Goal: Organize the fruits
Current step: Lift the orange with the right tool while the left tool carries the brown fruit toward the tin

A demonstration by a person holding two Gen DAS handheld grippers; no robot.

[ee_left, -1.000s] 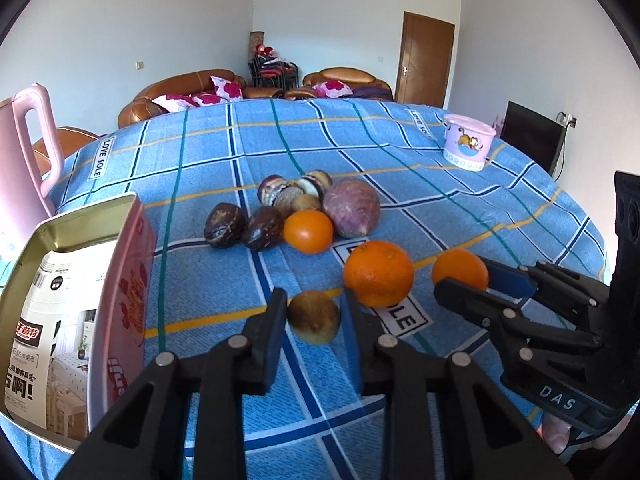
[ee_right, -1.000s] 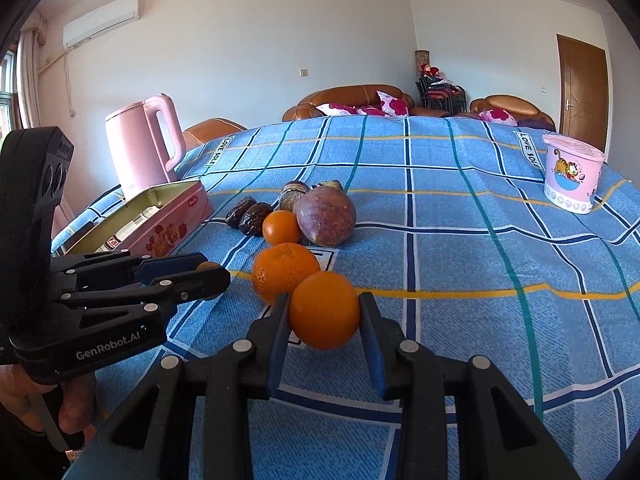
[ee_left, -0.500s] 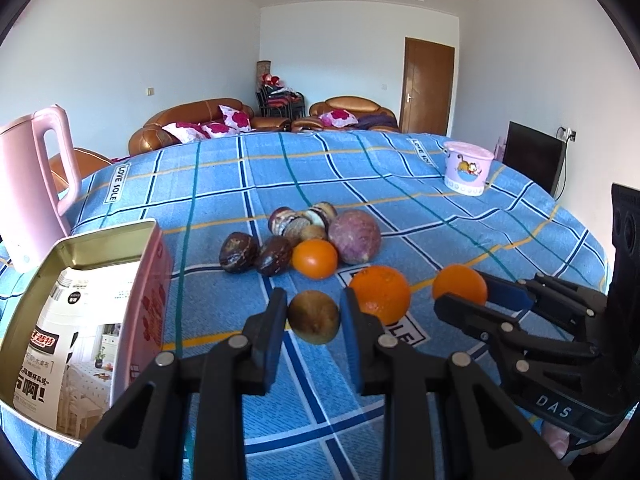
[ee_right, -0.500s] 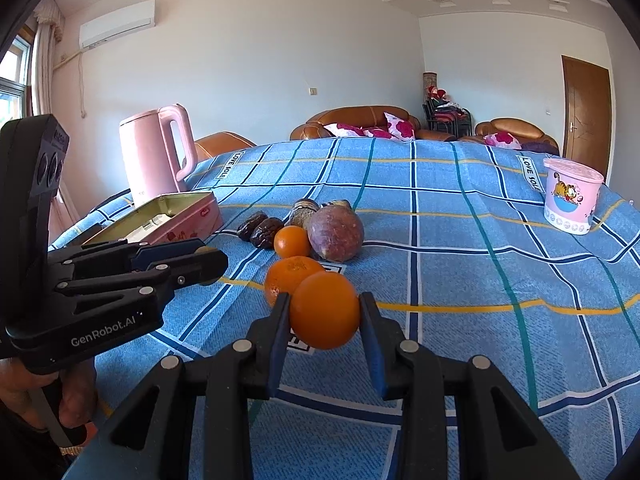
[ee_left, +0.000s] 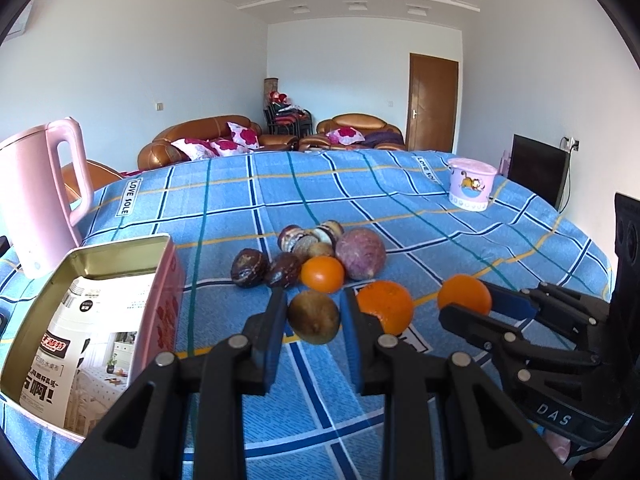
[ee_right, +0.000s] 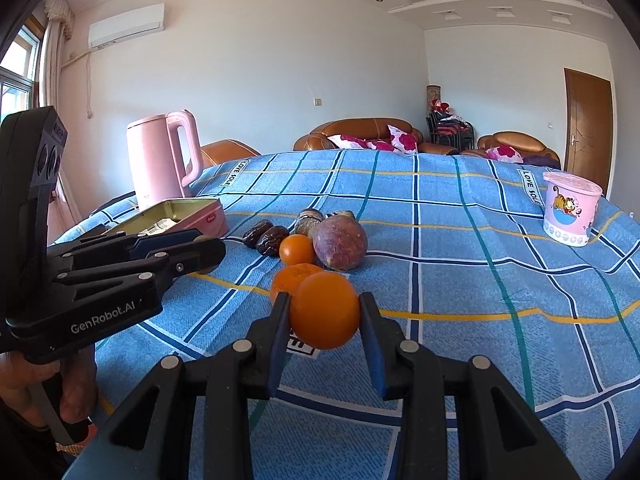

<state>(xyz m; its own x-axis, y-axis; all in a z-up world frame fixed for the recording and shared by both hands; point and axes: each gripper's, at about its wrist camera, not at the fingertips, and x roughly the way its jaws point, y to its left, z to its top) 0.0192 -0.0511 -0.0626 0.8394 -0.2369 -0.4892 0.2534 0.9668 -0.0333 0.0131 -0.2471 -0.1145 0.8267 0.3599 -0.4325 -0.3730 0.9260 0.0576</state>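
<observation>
Between the two grippers and the open tin (ee_left: 120,268) lies the whole question of the coming move. On the person's left, the left gripper (ee_left: 314,312) is clamped on a small brown fruit (ee_left: 314,322) (a kiwi, by the look of its dull skin), held clear of the blue checked cloth (ee_left: 400,208) with a pad pressed to each side. On the right, the right gripper (ee_right: 324,312) is clenched on an orange (ee_right: 325,310), likewise carried above the cloth, so neither fruit rests on the table now. The tin sits at the near left of the table, just beside the left gripper and on its outer side, its long axis running away from the person toward the pink kettle (ee_left: 36,200). I'd judge that the left hand is much the nearer of the two: it need only swing outward and tip the kiwi over the tin's near long wall. The right hand would have to cross in front of the left, over a second orange (ee_left: 386,308) lying on the cloth between them. Beyond that orange the rest of the pile (ee_left: 316,252) waits on the cloth, a smaller orange, a big purple fruit and several dark wrinkled ones, touching one another. A lidded pink tub (ee_left: 472,186) stands well apart at the far right.
</observation>
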